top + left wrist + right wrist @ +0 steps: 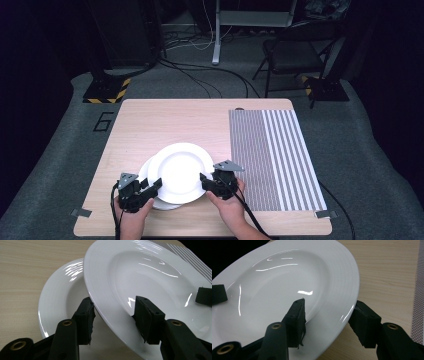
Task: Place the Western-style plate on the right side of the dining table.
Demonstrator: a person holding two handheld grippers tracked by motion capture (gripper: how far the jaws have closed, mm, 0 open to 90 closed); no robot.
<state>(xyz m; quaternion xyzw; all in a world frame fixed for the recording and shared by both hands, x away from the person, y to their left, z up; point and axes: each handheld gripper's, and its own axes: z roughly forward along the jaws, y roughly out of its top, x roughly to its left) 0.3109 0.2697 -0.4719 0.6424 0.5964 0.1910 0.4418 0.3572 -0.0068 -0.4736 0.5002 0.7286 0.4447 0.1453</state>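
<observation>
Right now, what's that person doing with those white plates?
A person holds a tool in each hand, and both grip the top plate by its rim: the left tool on one side, the right tool on the other. That plate sits tilted over a second plate lying on the wooden table. A striped mat lies to the right.

Two white plates are at the near middle of the table. The upper plate (181,171) is round, glossy and deep, with a broad rim; it is lifted and tilted, and black jaws straddle its rim at about 8 o'clock and 4 o'clock. The lower plate (146,172) looks the same and lies flat on the wood. It peeks out from under the upper one toward 8 o'clock, mostly covered.
</observation>
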